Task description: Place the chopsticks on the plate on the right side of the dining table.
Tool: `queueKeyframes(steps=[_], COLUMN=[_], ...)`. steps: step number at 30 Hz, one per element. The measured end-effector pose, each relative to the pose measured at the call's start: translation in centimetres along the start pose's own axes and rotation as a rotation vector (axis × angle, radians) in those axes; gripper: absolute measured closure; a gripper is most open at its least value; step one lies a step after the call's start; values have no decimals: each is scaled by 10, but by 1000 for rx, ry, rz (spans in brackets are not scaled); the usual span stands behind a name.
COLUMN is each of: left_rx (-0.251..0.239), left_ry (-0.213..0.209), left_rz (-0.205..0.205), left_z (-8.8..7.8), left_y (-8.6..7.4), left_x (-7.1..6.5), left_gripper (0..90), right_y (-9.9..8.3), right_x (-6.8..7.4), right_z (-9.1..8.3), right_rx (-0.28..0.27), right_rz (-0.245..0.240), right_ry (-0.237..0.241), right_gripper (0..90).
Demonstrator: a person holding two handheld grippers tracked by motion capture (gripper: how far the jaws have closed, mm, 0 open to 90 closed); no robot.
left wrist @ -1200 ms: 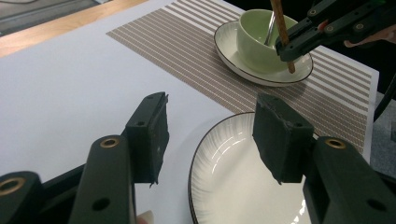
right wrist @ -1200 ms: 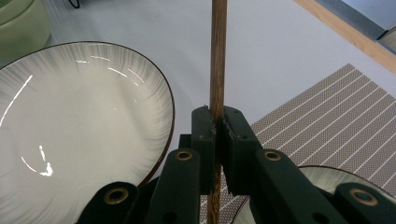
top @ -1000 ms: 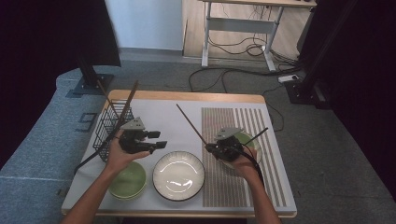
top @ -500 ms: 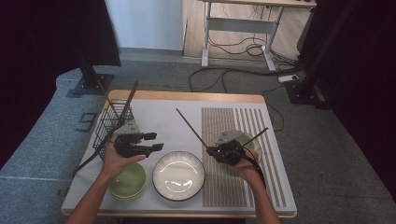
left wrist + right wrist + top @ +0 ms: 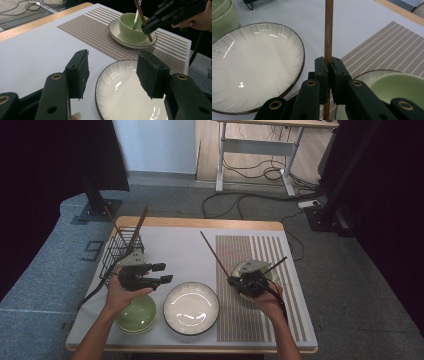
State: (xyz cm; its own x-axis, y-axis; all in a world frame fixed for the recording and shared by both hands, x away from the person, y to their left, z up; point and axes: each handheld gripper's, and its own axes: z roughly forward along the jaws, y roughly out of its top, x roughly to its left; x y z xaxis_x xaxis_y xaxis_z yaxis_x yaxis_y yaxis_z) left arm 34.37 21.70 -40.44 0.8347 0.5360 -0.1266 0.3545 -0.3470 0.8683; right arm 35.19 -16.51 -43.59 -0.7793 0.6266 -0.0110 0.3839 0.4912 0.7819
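My right gripper (image 5: 233, 281) (image 5: 328, 67) is shut on a brown wooden chopstick (image 5: 214, 252) (image 5: 328, 30), which slants up and left over the table. It hovers beside a green cup (image 5: 256, 270) (image 5: 398, 85) on a saucer (image 5: 117, 35). Something thin and shiny stands inside the cup (image 5: 131, 23). My left gripper (image 5: 164, 273) (image 5: 113, 75) is open with nothing between its pads, above the near-left edge of a white ribbed plate (image 5: 191, 307) (image 5: 125, 96) (image 5: 254, 62). In the left gripper view the right gripper (image 5: 150, 26) holds the chopstick (image 5: 141, 13) over the saucer.
Stacked green bowls (image 5: 136, 314) (image 5: 222, 15) sit left of the plate near the front edge. A black wire basket (image 5: 119, 252) with utensils standing in it is at the back left. A striped brown placemat (image 5: 250, 320) (image 5: 100, 27) (image 5: 392, 47) covers the right half.
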Motion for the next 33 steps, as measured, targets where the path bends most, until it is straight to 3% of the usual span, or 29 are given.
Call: queueKeyframes(steps=[23,33], left_rx=[-12,-9], left_ry=[1,1], left_rz=[3,2], left_z=[-6,-3], left_y=[-10,-12], left_x=[-5,-4], left_gripper=[439,438], right_y=[-23,-39], right_x=[-26,-40], right_z=[-44,-53], right_rx=[-94,-93], right_rz=[104,148], right_ry=[-70,-89], right_gripper=[849,848])
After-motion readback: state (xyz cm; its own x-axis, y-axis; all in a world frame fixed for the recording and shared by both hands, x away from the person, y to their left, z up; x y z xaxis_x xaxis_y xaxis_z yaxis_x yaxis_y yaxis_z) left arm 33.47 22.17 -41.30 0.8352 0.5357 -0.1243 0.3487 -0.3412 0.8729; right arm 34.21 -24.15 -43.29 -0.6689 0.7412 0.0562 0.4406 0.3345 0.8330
